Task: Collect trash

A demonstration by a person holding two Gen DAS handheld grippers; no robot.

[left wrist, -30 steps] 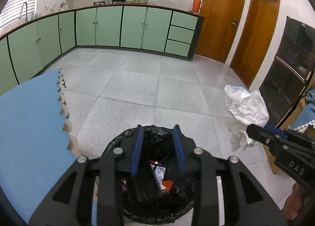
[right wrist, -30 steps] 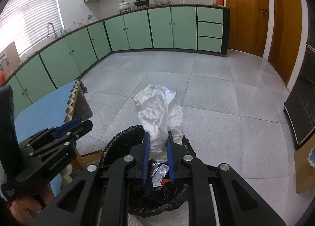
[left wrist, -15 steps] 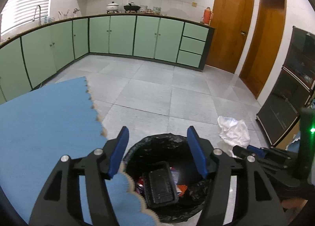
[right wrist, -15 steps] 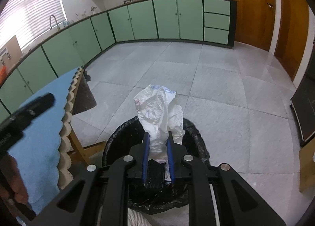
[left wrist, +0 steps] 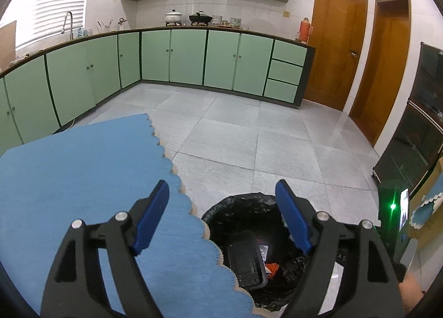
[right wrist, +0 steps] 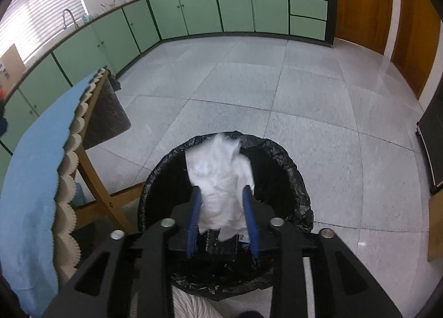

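Observation:
A black-lined trash bin (right wrist: 293, 179) stands on the floor beside the table. My right gripper (right wrist: 221, 193) hangs just over its mouth, jaws opening. A crumpled white plastic bag (right wrist: 221, 174), blurred, sits loosely between the blue fingers (right wrist: 193, 207) and sags into the bin. My left gripper (left wrist: 221, 193) is wide open and still opening, with nothing between its fingers. It hovers over the edge of the blue tablecloth (left wrist: 83, 179) and the bin (left wrist: 235, 207). A black plastic tray (left wrist: 246, 259) and some wrappers lie inside the bin.
The blue-clothed table (right wrist: 36, 151) with a wooden leg (right wrist: 94, 179) borders the bin on the left. Grey floor tiles (left wrist: 249, 138) stretch to green cabinets (left wrist: 188, 57). Wooden doors (left wrist: 337, 49) and a dark glass cabinet (left wrist: 420, 146) are on the right.
My left gripper let the black tray drop into the bin, opened wide and drew back up over the blue cloth. My right gripper sank toward the bin and its jaws parted around the white bag.

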